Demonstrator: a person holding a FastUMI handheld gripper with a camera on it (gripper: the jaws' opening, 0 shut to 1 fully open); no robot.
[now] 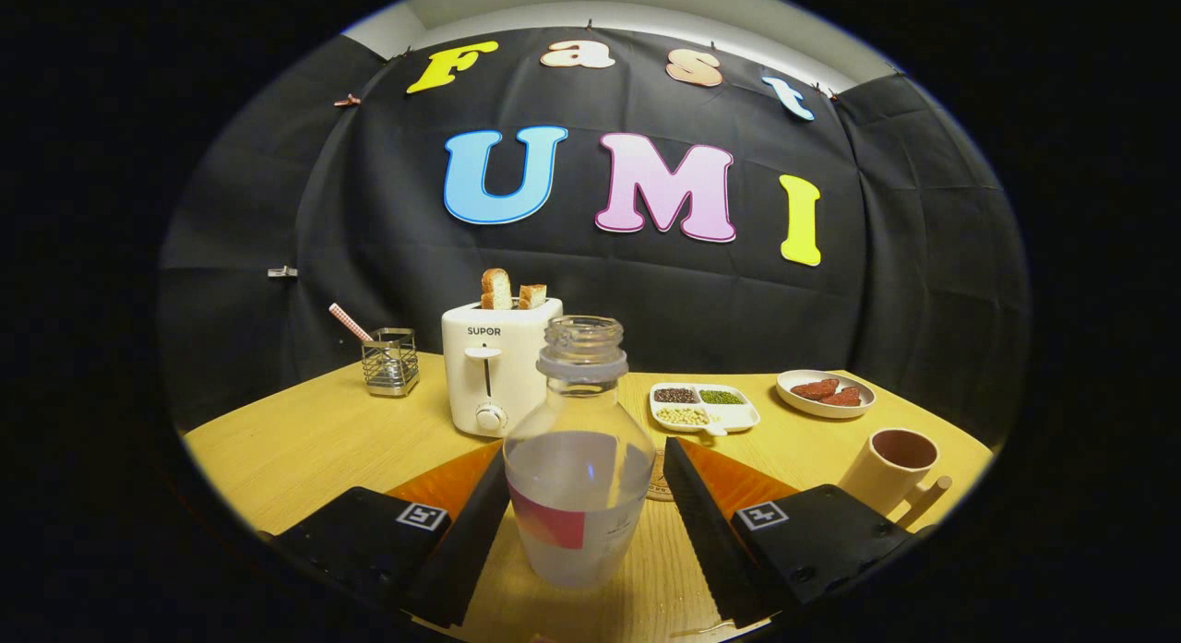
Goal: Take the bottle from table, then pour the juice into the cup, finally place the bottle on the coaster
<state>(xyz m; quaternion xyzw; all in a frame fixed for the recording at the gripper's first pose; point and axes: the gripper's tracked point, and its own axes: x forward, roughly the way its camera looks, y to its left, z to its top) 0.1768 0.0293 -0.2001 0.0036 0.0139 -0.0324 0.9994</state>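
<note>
a clear plastic bottle [579, 458] stands upright on the wooden worktop [314, 440], directly between the two fingers of the tool [585, 523]. its long axis is vertical, its cap is off, and pale liquid fills roughly its lower half. the tool is wide open: the finger on one side lies just against the bottle's wall or a hair off it, i cannot tell which, while the other stands clearly apart, so nothing is gripped yet. judging from this, closing straight in on the body is the next move.

just beyond the bottle, partly hidden behind it, lies a round coaster [659, 484]. ahead and to the right of the tool sits a beige cup [890, 468] that looks empty. farther ahead are a divided dish [706, 407] of beans and seeds, a plate [825, 394] with reddish pieces, a white toaster [496, 366] holding two slices of bread, and a wire holder [389, 361] with a straw.
</note>
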